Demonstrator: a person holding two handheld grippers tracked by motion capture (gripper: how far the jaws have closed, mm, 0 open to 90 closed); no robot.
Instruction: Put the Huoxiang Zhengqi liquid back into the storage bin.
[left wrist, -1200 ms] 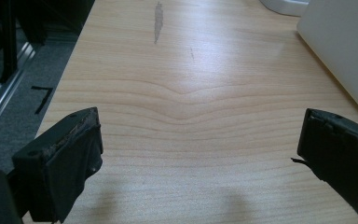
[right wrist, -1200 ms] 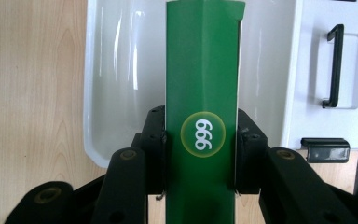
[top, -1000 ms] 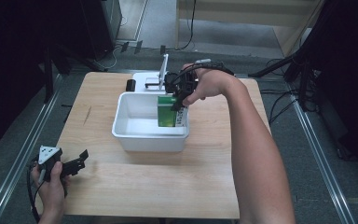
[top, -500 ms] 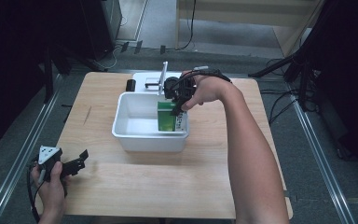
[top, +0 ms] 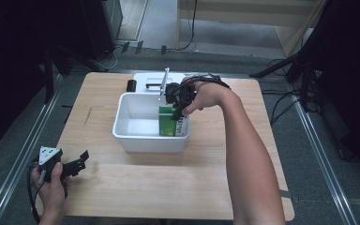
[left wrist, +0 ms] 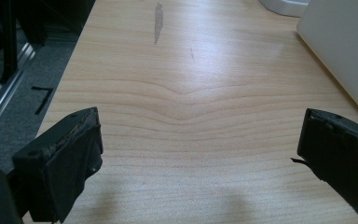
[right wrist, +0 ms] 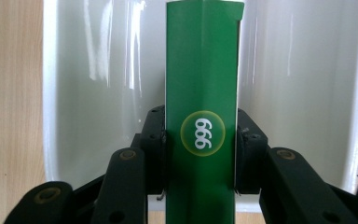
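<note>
The right tongs point(right wrist: 200, 154) grip a green box point(right wrist: 201, 93) by its two narrow sides, jaws shut on it, holding it upright inside the white tub point(top: 136, 136) at the tub's right end, probably so it can be set down standing. The box reads "999" in a yellow-ringed circle (nothing else is legible). The left tongs point(left wrist: 200, 154) hang wide open and empty over the desk's point(top: 168, 187) near left corner.

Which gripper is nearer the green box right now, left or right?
Right. The right gripper is shut on the green box, holding it upright inside the white bin. The left gripper is open over the table's near-left corner, well away from the bin.
</note>
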